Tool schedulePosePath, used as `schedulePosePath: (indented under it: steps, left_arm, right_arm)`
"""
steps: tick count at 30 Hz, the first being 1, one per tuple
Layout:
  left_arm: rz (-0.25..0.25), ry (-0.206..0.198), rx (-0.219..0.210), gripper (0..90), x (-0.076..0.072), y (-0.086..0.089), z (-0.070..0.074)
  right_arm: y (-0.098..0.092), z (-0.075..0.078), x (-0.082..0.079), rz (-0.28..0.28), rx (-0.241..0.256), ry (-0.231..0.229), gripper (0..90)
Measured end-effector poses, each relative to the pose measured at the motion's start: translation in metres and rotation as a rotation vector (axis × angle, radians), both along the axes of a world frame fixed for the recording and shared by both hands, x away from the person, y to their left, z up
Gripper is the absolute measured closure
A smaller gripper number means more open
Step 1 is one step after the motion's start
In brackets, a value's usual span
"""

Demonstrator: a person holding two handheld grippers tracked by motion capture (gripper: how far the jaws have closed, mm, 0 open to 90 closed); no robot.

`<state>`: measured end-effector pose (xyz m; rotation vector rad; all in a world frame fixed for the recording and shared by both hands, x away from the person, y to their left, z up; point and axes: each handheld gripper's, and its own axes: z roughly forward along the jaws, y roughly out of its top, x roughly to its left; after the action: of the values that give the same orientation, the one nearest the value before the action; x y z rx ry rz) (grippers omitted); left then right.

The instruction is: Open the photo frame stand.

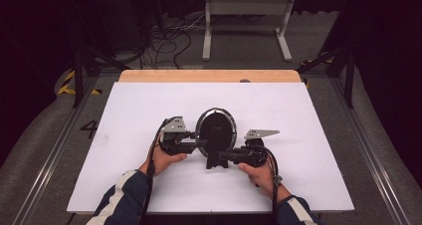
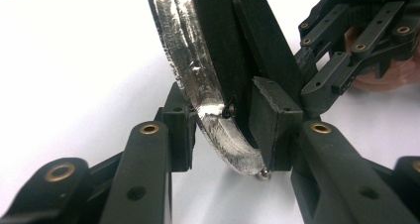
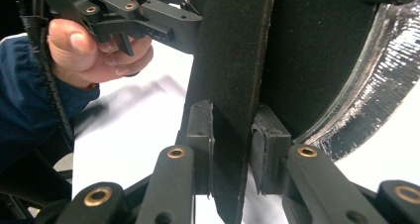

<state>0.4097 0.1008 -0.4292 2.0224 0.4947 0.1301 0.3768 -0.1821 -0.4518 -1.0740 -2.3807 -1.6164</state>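
1. From above, an oval mirror (image 1: pixel 215 128) with a silver rim lies back-side up near the middle of the white desk (image 1: pixel 124 115), its black prop stand (image 1: pixel 215 155) pointing toward the person. The left gripper (image 1: pixel 198 144) comes in at the mirror's left edge, and the right gripper (image 1: pixel 222 157) at the stand's lower end. Each is held by a hand: the left hand (image 1: pixel 164 159) and the right hand (image 1: pixel 259 174).

2. In the left gripper view, the jaws are closed on the mirror's shiny rim (image 2: pixel 198 85), one pad on each face, with the mirror tilted up off the desk. The other gripper's linkage (image 2: pixel 356 50) shows at upper right.

3. In the right gripper view, the jaws are clamped on the flat black stand (image 3: pixel 228 95), one pad on each side of it. The silver rim (image 3: pixel 371 95) curves away at right, and the left hand (image 3: pixel 89 50) with its gripper sits at upper left.
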Motion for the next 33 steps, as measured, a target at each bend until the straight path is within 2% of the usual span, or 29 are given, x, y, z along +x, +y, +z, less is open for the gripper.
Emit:
schedulePosePath:
  steps: [3, 8, 12, 14, 16, 22, 26, 27, 29, 32, 33]
  left_arm:
    - [0.015, -0.032, 0.010, 65.9, -0.003, 0.000, 0.003]
    - [0.054, -0.112, 0.022, 71.6, -0.003, -0.001, 0.007]
    - [0.073, -0.167, 0.056, 72.0, -0.005, -0.004, 0.009]
    - [0.083, -0.208, 0.084, 72.1, -0.006, -0.005, 0.009]
    - [0.105, -0.228, 0.102, 73.0, -0.006, -0.006, 0.009]
    - [0.105, -0.224, 0.088, 72.9, -0.007, -0.005, 0.007]
    - [0.098, -0.206, 0.076, 70.4, -0.005, -0.005, 0.004]
    - [0.087, -0.191, 0.090, 67.1, -0.004, -0.007, 0.000]
    - [0.082, -0.187, 0.128, 63.5, -0.003, -0.011, -0.006]
    - [0.085, -0.168, 0.122, 62.7, -0.001, -0.013, -0.010]
    - [0.076, -0.160, 0.139, 61.4, 0.000, -0.014, -0.013]
  right_arm:
    - [0.000, 0.002, 0.000, 0.000, 0.000, -0.008, 74.1]
    - [0.000, 0.007, 0.000, -0.002, -0.005, -0.025, 74.0]
    - [0.000, 0.010, 0.000, -0.010, -0.010, -0.032, 73.2]
    - [0.000, 0.010, 0.000, -0.011, -0.013, -0.034, 73.1]
    - [0.000, 0.011, 0.000, -0.012, -0.020, -0.038, 72.7]
    - [0.001, 0.009, -0.001, -0.017, -0.029, -0.037, 72.8]
    - [0.000, 0.008, -0.001, -0.017, -0.027, -0.031, 73.1]
    - [0.001, 0.008, -0.002, -0.012, -0.030, -0.034, 73.5]
    - [0.002, 0.007, -0.002, -0.009, -0.032, -0.033, 73.9]
    - [0.002, 0.007, -0.003, -0.010, -0.032, -0.030, 73.9]
    - [0.001, 0.007, -0.003, -0.008, -0.029, -0.031, 73.9]
